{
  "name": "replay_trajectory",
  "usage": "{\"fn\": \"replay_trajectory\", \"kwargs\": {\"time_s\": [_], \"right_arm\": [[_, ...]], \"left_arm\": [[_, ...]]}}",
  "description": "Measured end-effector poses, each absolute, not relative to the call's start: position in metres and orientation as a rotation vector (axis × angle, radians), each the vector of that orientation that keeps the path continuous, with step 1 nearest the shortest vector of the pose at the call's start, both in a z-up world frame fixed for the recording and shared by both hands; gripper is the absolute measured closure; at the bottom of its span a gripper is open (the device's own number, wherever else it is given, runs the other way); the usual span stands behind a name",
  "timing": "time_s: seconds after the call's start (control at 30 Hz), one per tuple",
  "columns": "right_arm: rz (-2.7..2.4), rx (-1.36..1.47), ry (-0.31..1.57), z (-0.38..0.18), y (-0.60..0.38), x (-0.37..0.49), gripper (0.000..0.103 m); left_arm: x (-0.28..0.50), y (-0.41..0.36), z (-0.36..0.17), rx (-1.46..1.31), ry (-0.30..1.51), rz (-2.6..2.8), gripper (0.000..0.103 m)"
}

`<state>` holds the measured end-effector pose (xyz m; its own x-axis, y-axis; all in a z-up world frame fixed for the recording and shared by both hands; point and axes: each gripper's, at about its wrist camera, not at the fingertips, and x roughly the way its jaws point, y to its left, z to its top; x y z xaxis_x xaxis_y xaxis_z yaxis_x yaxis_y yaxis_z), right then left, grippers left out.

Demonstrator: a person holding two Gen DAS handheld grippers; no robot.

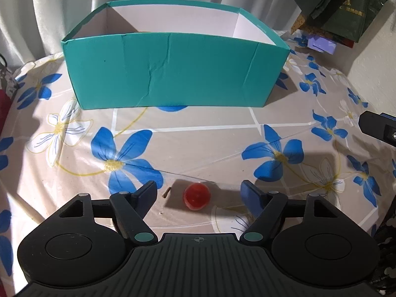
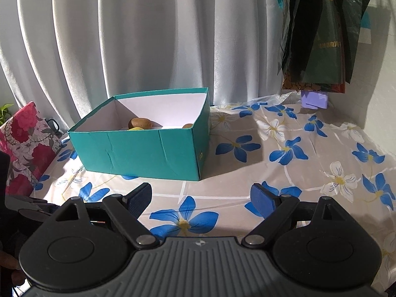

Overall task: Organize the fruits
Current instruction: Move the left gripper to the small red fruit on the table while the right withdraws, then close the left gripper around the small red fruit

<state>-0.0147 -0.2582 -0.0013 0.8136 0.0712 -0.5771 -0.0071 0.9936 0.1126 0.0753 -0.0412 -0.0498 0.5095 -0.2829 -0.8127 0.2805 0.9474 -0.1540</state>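
Seemingly the sorting is nearly finished. From the left wrist, the left gripper (image 1: 198, 190) hangs low over the counter (image 1: 210, 148) with its jaws spread wide; a small red fruit (image 1: 196, 196) lies between them, untouched, in front of the teal box (image 1: 173, 71). From the right wrist, the right gripper (image 2: 201, 199) is likewise spread and holds nothing. The box there already has brown fruits (image 2: 140, 123) inside. I judge only the red fruit remains to be picked and dropped in.
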Motion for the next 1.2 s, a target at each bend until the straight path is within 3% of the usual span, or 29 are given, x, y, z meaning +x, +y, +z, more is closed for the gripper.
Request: {"fn": "replay_trajectory", "kwargs": {"time_s": [0.13,0.6,0.87,0.93,1.2], "right_arm": [[0.034,0.122,0.628,-0.005,-0.261,-0.012,0.016],[0.024,0.139,0.637,-0.007,-0.264,-0.010,0.016],[0.029,0.138,0.637,-0.006,-0.264,-0.010,0.016],[0.031,0.134,0.636,-0.006,-0.263,-0.010,0.016],[0.033,0.104,0.638,-0.005,-0.260,-0.015,0.016]], "left_arm": [[0.081,-0.045,-0.058,-0.003,1.029,-0.345,0.044],[0.087,-0.053,-0.063,0.048,1.061,-0.317,0.052],[0.087,-0.053,-0.063,0.034,1.064,-0.321,0.064],[0.087,-0.052,-0.063,0.031,1.063,-0.322,0.074],[0.076,-0.048,-0.049,0.024,1.016,-0.310,0.075]]}}
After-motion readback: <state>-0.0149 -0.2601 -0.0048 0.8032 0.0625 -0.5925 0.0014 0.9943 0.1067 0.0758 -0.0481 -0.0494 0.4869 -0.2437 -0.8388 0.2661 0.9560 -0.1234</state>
